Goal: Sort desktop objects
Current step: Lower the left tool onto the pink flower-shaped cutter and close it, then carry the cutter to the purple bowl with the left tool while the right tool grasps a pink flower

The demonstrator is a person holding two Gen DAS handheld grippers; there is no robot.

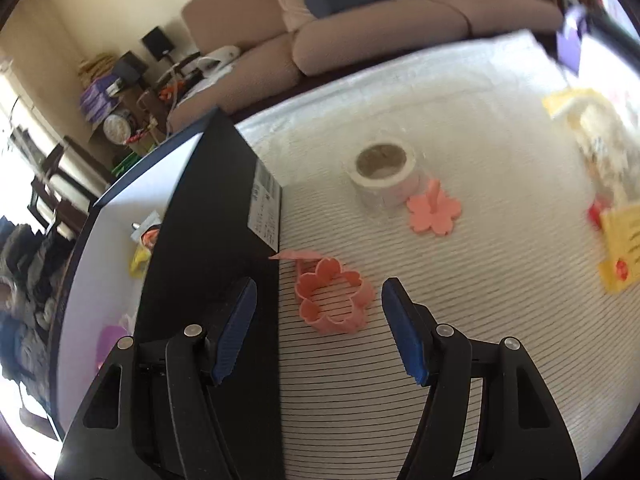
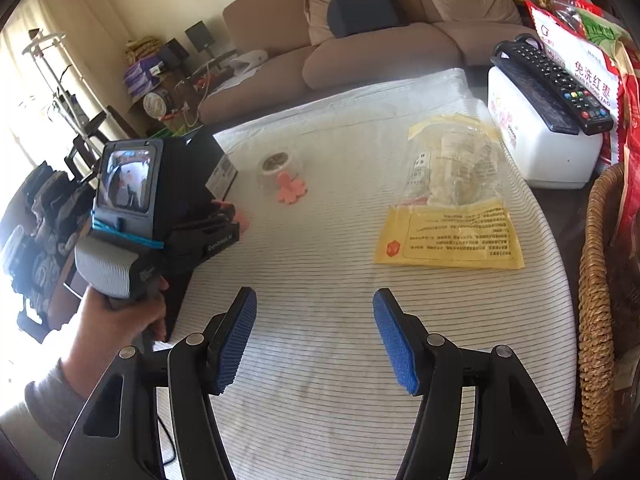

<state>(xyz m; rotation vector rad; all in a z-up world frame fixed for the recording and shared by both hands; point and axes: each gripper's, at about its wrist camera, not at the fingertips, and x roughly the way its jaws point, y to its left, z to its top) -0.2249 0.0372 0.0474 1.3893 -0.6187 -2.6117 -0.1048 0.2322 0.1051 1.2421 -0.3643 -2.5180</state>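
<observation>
A pink flower-shaped cutter (image 1: pixel 332 300) lies on the striped cloth just ahead of my left gripper (image 1: pixel 320 292), whose blue pads stand open on either side of it without touching. Beyond it a pink flower piece (image 1: pixel 434 212) rests against a roll of white tape (image 1: pixel 386 172). A black box (image 1: pixel 216 220) with a white inside stands at the left. In the right wrist view my right gripper (image 2: pixel 316 300) hangs open over bare cloth, with nothing between its pads. The left gripper (image 2: pixel 224 216) hides most of the cutter (image 2: pixel 243 221). A yellow packet (image 2: pixel 448 236) lies ahead to the right.
Small yellow (image 1: pixel 144 244) and purple (image 1: pixel 108 340) items lie inside the box. A white box (image 2: pixel 540 140) carrying a remote (image 2: pixel 560 80) stands at the far right, with red snack bags (image 2: pixel 580 40) behind it. A wicker basket (image 2: pixel 596 300) borders the table's right edge. A sofa lies beyond.
</observation>
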